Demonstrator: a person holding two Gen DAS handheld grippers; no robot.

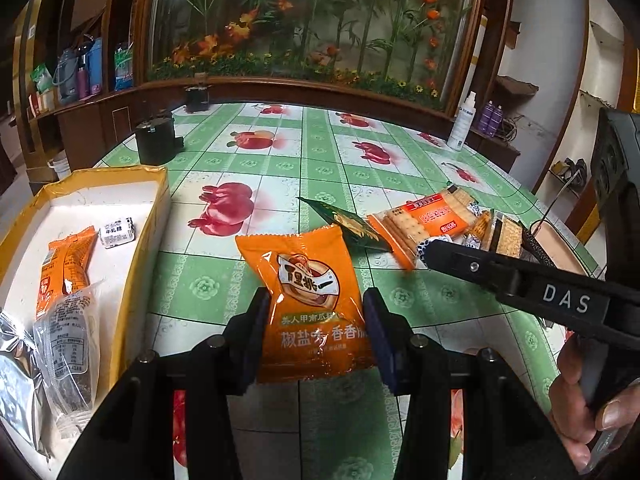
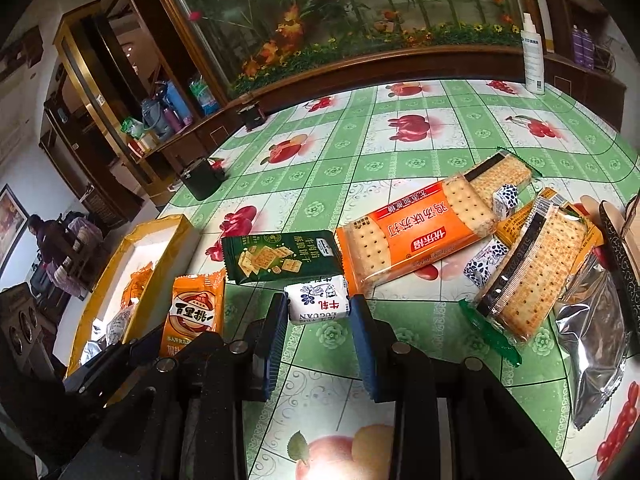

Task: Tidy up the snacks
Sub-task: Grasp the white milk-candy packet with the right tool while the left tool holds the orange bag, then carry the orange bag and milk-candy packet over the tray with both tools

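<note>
- The left gripper [image 1: 316, 320] has its fingers [image 1: 256, 320] clamped on the side edges of an orange snack packet [image 1: 312, 300], which stands tilted up between them over the tabletop [image 1: 280, 160].
- Just left of those fingers runs the yellow wall of an open box [image 1: 136, 256]; inside it lie another orange packet [image 1: 66, 268], a clear-wrapped snack [image 1: 72, 344] and a small white candy [image 1: 116, 232].
- Ahead of the left fingers the green checked tabletop lies bare up to a dark cup [image 1: 154, 140] near the far edge.
- The right gripper [image 2: 318, 312] has its fingers [image 2: 362, 336] closed narrowly on a small white milk candy [image 2: 316, 304], pads pressing both its ends.
- Just beyond the right fingers a green cracker packet [image 2: 280, 258] lies flat; to their right, an orange cracker pack [image 2: 416, 236], a clear cracker sleeve [image 2: 532, 276] and a silver pouch [image 2: 592, 340] crowd toward the right edge.
- In the right wrist view, left of the fingers, the left gripper with its orange packet sits beside the box.
- A white spray bottle [image 2: 534, 56] stands at the far edge.
</note>
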